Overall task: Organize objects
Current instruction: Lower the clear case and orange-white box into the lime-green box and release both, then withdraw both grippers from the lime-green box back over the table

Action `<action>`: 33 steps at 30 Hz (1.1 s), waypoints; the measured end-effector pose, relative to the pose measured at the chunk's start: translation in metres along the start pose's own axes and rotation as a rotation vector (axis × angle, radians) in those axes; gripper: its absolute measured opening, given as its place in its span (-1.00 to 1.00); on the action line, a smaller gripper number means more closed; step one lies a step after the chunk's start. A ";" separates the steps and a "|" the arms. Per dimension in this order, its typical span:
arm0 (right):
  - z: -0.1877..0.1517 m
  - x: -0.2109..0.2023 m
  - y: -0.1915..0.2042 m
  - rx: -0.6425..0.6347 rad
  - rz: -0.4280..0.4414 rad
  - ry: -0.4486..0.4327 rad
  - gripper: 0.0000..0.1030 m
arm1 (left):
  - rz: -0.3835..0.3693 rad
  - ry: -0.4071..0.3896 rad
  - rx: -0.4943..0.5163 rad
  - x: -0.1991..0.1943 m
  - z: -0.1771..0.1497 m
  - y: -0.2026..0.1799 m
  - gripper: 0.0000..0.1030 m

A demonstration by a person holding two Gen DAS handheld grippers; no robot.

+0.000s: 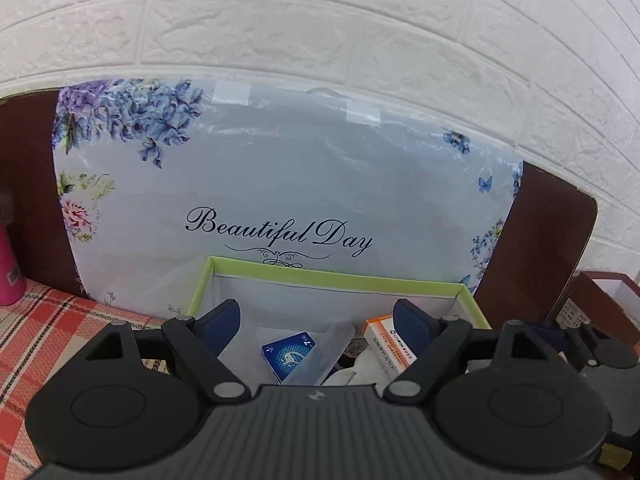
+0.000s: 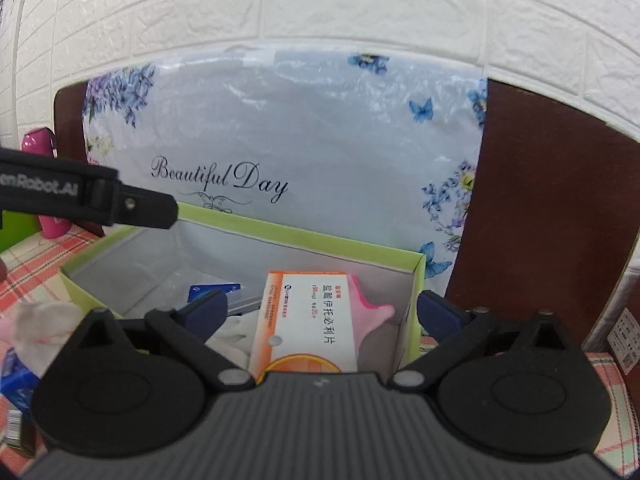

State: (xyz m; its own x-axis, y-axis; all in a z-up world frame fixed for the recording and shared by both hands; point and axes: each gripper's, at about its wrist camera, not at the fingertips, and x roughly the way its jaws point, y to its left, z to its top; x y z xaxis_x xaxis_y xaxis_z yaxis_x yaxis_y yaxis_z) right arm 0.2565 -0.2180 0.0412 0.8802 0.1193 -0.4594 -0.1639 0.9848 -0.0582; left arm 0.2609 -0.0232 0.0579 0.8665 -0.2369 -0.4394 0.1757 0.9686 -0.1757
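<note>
Red-and-white plaid cloth (image 1: 44, 320) covers the tabletop, running from the left edge under everything in sight. On it at the far left stands a pink bottle (image 1: 10, 272), cut off by the frame. Behind, a dark brown board (image 1: 28, 184) leans against a white wall of embossed brick-pattern panels (image 1: 360, 40), and in front of the board stands a pale blue floral panel (image 1: 280, 172) wrapped in glossy film and lettered "Beautiful Day".

Before that panel sits an open box with a lime-green rim (image 1: 336, 278) and a pale lining. Inside it, from the left: a blue carton (image 1: 288, 354), a clear plastic case (image 1: 324, 354) lying tilted over it, some white cloth (image 2: 236, 330), an orange-and-white medicine box (image 2: 304, 320), and a pink item (image 2: 372, 308) partly under that box near the right wall.

The left claw (image 1: 316, 320) hangs over the box with its blue-padded jaws spread wide and nothing between them. The right claw (image 2: 320, 308) also stands wide open above the medicine box, its pads clear of it.

In the right wrist view, a crumpled white and pink cloth (image 2: 40, 328) and a blue packet (image 2: 16, 384) lie on the plaid outside the box, at its left. To the right of the brown board, a dark red box (image 1: 600, 300) is only partly visible.
</note>
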 end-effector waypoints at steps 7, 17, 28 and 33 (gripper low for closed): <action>0.005 -0.056 0.004 0.018 0.004 -0.032 1.00 | 0.001 -0.033 0.004 -0.057 -0.003 -0.011 0.69; -0.015 -0.126 0.013 0.047 0.010 -0.016 1.00 | 0.001 -0.050 0.036 -0.121 -0.037 -0.032 0.69; -0.060 -0.171 0.021 0.073 0.003 -0.010 1.00 | -0.022 0.027 0.024 -0.152 -0.089 -0.032 0.69; -0.084 -0.182 0.025 0.085 0.026 0.004 1.00 | -0.005 0.084 0.012 -0.153 -0.112 -0.023 0.69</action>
State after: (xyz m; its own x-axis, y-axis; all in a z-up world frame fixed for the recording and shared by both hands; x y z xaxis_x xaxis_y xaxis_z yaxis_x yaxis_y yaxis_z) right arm 0.0548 -0.2259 0.0492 0.8744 0.1451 -0.4630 -0.1484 0.9885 0.0296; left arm 0.0723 -0.0176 0.0305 0.8237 -0.2466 -0.5105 0.1858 0.9681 -0.1679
